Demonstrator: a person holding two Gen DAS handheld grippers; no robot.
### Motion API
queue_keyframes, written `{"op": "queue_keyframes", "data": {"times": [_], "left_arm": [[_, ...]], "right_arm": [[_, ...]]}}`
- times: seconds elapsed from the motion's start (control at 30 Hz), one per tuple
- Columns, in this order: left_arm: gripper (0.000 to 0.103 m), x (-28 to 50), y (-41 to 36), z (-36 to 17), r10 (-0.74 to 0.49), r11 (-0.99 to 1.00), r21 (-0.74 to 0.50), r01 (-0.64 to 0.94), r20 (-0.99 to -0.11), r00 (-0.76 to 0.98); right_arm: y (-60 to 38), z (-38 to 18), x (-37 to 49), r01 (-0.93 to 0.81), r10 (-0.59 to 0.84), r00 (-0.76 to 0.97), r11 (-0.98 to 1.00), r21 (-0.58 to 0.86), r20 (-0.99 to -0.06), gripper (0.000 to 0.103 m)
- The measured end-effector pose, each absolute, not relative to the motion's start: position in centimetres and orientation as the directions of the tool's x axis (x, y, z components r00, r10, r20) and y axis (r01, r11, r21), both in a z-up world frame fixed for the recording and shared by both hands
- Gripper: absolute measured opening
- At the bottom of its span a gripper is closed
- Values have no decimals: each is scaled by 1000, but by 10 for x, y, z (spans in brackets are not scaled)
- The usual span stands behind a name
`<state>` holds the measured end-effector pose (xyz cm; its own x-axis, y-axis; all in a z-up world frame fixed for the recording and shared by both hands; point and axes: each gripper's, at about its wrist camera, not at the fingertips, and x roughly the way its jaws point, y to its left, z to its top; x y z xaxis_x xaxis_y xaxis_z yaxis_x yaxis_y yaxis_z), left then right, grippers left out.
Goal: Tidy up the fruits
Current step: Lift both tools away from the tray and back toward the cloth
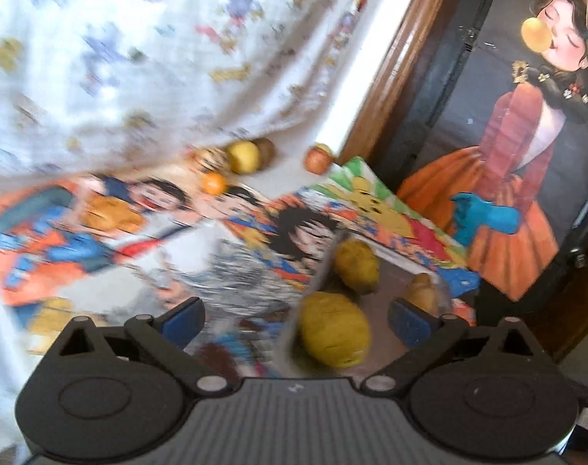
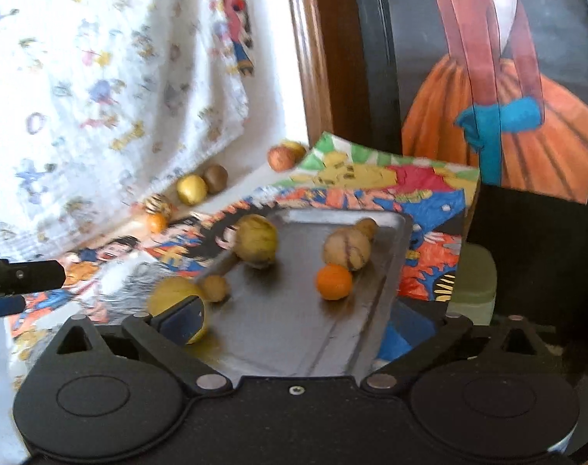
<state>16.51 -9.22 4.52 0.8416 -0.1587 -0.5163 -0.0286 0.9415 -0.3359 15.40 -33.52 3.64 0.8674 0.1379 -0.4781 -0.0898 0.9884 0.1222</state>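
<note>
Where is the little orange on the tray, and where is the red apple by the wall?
orange [image 2: 334, 281], right wrist view, middle of its round skin.
red apple [image 2: 281, 158], right wrist view, middle of its red side.
tray [image 2: 290, 343], right wrist view, bare metal floor.

Yellow fruits between spread fingers

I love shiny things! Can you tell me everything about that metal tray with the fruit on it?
The metal tray is a flat, grey, rectangular sheet that looks like steel, with rounded corners and a low raised rim. It is dull and reflective. It lies flat on a colourful cartoon-print cloth. On it sit several yellowish fruits, a tan one with dark stripes and a small orange. Nothing grips the tray; the right hand-held gripper hangs open above its near end.
</note>
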Motion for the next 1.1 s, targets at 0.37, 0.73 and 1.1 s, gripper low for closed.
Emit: {"op": "queue_keyframes", "data": {"times": [0.37,0.73,1.1], "left_arm": [[102,106,-57,59,86,969,-150,-194,-533,842],[103,93,-44,48,139,965,-99,-242,-589,796],[103,119,-24,21,133,972,-53,-229,-681,720]], "right_arm": [[-298,31,110,-76,159,807,983,168,-569,102],[-279,16,96,-26,228,725,952,304,-650,102],[-274,14,82,-15,202,706,963,271,-679,102]]}}
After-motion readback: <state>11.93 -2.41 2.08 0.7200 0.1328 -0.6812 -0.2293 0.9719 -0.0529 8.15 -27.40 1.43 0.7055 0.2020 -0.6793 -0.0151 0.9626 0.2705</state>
